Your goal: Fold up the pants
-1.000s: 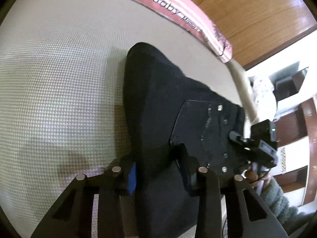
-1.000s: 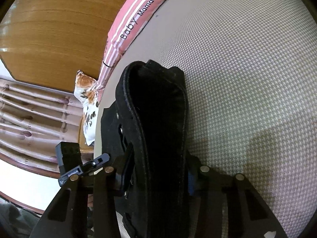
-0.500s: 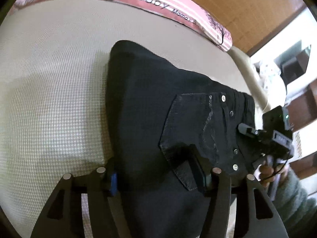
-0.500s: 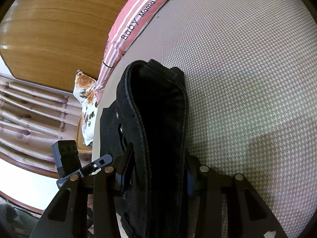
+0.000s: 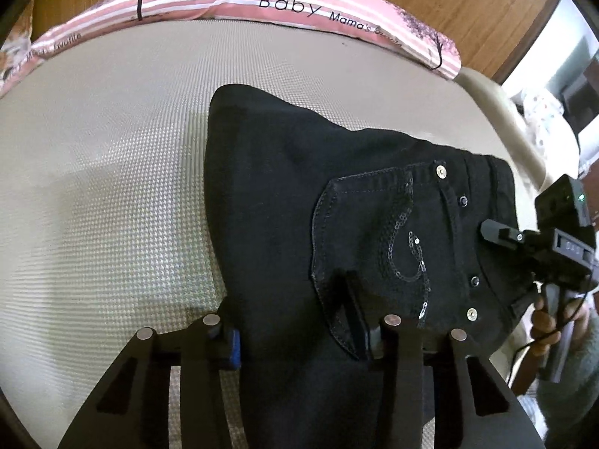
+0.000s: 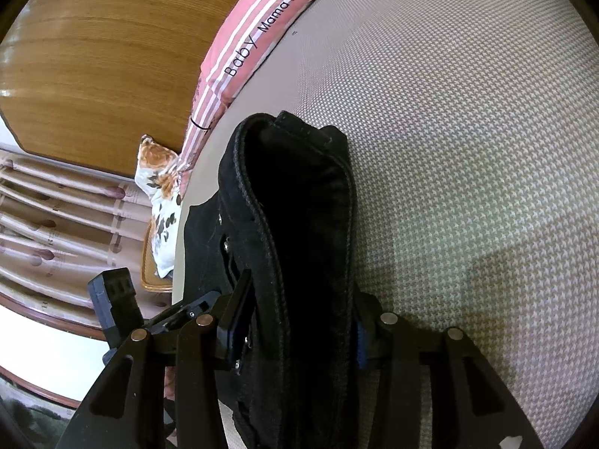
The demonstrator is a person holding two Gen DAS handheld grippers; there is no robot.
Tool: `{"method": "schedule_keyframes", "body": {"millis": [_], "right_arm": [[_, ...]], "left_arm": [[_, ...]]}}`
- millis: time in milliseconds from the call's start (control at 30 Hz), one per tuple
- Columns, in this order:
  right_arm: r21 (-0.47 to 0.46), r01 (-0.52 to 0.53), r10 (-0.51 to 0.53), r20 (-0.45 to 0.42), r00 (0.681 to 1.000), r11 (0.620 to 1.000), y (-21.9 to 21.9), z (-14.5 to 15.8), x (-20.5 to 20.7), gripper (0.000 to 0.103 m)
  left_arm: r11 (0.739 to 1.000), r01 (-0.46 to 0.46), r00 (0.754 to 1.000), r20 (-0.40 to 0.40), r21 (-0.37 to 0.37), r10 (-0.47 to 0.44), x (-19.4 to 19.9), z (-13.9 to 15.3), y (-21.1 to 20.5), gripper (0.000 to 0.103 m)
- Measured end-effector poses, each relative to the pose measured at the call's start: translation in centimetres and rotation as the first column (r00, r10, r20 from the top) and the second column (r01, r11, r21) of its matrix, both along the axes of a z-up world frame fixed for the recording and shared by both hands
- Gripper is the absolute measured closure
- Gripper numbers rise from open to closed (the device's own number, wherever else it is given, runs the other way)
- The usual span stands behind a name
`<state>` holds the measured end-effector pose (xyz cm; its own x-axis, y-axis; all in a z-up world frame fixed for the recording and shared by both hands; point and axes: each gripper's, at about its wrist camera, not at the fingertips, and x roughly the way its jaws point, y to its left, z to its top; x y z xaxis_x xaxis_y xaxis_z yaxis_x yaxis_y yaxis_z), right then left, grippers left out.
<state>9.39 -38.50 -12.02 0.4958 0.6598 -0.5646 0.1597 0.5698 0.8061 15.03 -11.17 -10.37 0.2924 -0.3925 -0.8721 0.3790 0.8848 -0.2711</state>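
Currently the black pants point(image 5: 337, 194) lie folded on the bed point(image 5: 112, 187), on its houndstooth-weave cover, back pocket with sequin trim facing up in the left wrist view. Left tool point(image 5: 295, 321): jaws straddle the near edge of the folded fabric, one finger at its left border, the other on the pocket corner; the jaws have just been closing, with the cloth between them. Whether the pads press the fabric is hard to make out, since black fingers merge with black cloth.

Right tool point(image 6: 299, 321): pinching a thick folded bundle of the pants, waistband edge standing up between the fingers, pads tight on both sides; its jaws have just been opening slightly, and the cloth is between them. The lower part of the bundle is cut off by the frame edge.

Right tool also appears at the right border of the left wrist view, with part of a hand point(image 5: 546, 321) and a grey sleeve, mostly cropped. Pink striped bumper pillow point(image 5: 262, 3) runs along the far bed edge; its printed lettering is only partly readable. Wooden headboard point(image 6: 93, 56) behind.
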Motion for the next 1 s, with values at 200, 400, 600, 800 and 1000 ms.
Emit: {"method": "schedule_keyframes", "body": {"millis": [200,400,600,800,1000], "right_arm": [[-0.027,0.019,-0.019,-0.012,1.000,0.999,0.7,0.4,0.2,0.055],[-0.074,0.048,-0.049,-0.013,0.999,0.996,1.2,1.0,0.0,0.067],[-0.089,0.086,-0.087,-0.006,0.996,0.992,1.5,2.1,-0.2,0.073],[-0.075,0.118,-0.118,0.006,0.993,0.990,2.0,3.4,-0.4,0.078],[-0.062,0.117,-0.116,0.009,0.993,0.991,2.6,4.1,-0.4,0.080]], "left_arm": [[0.999,0.008,1.000,0.026,0.054,-0.010,-0.4,0.5,-0.5,0.064],[0.997,0.012,0.999,0.048,0.072,-0.015,-0.6,1.0,-0.7,0.073],[0.998,0.001,0.998,0.056,0.060,-0.004,-0.6,1.5,-0.5,0.081],[0.999,0.000,0.998,0.065,0.036,-0.003,-0.8,2.0,0.0,0.084],[1.000,0.000,0.997,0.074,0.007,-0.001,-1.0,2.7,0.9,0.085]]}}
